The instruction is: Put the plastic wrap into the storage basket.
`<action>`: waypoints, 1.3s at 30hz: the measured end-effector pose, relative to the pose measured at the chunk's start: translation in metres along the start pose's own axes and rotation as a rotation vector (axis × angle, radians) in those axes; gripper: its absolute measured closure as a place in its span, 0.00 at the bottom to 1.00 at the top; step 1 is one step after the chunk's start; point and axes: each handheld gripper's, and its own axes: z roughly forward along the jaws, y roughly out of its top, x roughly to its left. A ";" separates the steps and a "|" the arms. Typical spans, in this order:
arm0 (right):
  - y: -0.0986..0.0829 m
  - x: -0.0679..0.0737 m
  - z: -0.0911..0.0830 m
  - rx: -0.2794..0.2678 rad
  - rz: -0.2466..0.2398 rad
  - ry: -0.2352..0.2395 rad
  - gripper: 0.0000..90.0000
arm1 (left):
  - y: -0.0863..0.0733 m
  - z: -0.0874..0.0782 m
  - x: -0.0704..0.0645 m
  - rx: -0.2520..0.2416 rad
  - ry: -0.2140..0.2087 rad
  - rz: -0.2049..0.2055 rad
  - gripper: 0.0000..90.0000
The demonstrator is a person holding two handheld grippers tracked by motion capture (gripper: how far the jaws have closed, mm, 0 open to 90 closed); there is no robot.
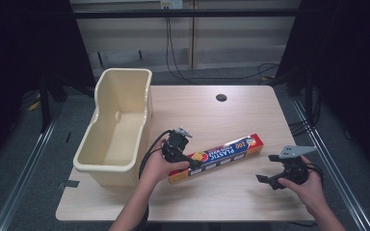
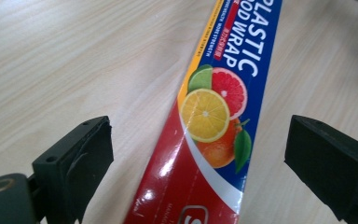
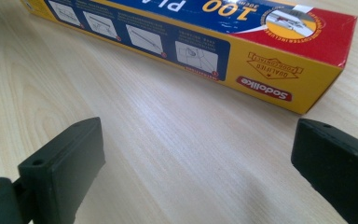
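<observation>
A long plastic wrap box (image 1: 217,156), red, blue and yellow with citrus pictures, lies slantwise on the wooden table (image 1: 231,115). My left gripper (image 1: 185,156) hangs open over the box's near left end. In the left gripper view the box (image 2: 209,121) runs between the spread jaws without touching them. My right gripper (image 1: 270,179) is open to the right of the box, low near the table's front. In the right gripper view the box's yellow side (image 3: 205,51) lies beyond the jaws, with bare table between them.
A cream plastic bin (image 1: 118,125) stands empty at the table's left, overhanging the edge. A round cable hole (image 1: 221,97) sits at the far middle. Cables hang down the wall behind the table.
</observation>
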 end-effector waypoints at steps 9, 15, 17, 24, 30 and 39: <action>0.001 0.001 0.005 0.009 -0.005 0.004 0.03 | 0.005 0.001 -0.002 0.020 -0.016 -0.014 0.05; 0.003 0.001 0.007 -0.004 -0.007 0.020 0.03 | 0.017 0.003 -0.004 0.029 -0.013 -0.014 0.04; 0.003 0.001 0.007 -0.016 -0.010 0.023 0.03 | 0.024 0.005 -0.004 0.035 -0.017 0.006 0.04; 0.004 0.000 0.006 -0.024 -0.011 0.023 0.03 | 0.045 0.025 -0.006 0.076 -0.004 0.068 0.08; 0.003 -0.001 0.007 -0.018 -0.009 0.030 0.03 | 0.055 0.040 -0.010 0.059 -0.031 0.116 0.19; 0.003 -0.002 0.006 -0.021 -0.005 0.033 0.03 | 0.061 0.056 -0.014 0.112 -0.036 0.185 0.23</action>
